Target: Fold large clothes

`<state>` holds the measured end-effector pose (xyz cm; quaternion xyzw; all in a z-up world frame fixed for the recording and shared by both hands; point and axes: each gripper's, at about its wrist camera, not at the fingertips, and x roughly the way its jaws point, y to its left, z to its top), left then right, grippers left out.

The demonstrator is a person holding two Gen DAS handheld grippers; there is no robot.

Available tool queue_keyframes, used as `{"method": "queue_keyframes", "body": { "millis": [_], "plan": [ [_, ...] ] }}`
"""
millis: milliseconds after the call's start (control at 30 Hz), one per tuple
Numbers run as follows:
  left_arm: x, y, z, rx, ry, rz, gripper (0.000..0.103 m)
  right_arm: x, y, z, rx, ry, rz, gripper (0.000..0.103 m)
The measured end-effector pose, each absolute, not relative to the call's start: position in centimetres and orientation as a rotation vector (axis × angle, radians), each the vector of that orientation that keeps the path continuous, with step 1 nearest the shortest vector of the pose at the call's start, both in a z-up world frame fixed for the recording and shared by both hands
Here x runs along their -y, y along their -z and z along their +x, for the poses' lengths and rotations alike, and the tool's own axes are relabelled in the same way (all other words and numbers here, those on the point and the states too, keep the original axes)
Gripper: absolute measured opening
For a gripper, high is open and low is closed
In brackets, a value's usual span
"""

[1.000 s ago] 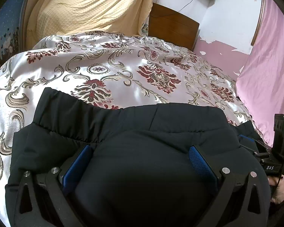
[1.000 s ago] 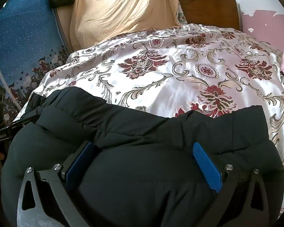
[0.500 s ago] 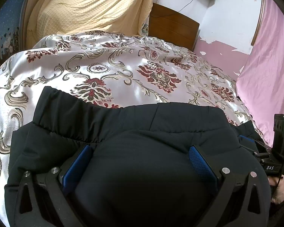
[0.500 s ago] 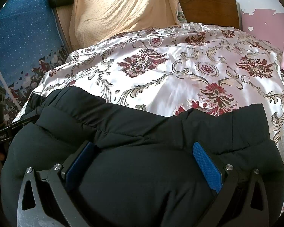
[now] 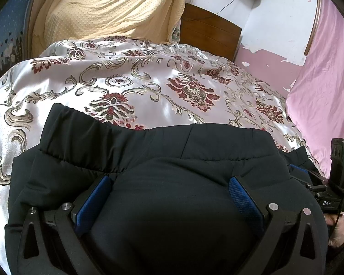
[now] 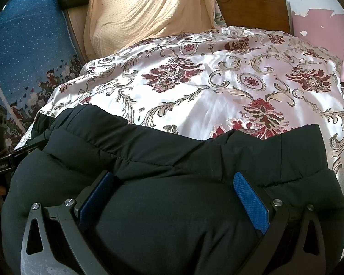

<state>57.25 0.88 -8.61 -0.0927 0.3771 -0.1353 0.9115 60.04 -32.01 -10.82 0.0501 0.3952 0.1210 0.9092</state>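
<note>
Left wrist: both grippers' jaws wide over black jacket (image 5: 172, 206); hem edge forward, satin bedspread (image 5: 130, 78) beyond

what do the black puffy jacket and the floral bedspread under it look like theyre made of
Black puffy jacket: looks like matte woven synthetic shell over padding; stitched seams, bulging panels. Shiny floral bedspread: probably satin or brocade; bright sheen with what look like woven red-and-gold motifs.
</note>
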Motion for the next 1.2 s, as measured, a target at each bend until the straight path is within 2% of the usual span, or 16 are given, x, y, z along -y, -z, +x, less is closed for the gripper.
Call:
{"method": "queue_keyframes", "body": {
  "millis": [867,1200],
  "plan": [
    [-1.0,8.9,56.9,-0.770,0.303,-0.228,0.103,32.2,10.9,60.0,-0.810,-0.259,0.119,0.102],
    [-2.8,5.1,52.8,-0.790,0.207,-0.154,0.103,31.2,8.4,56.6,-0.806,-0.174,-0.004,0.102]
  ]
}}
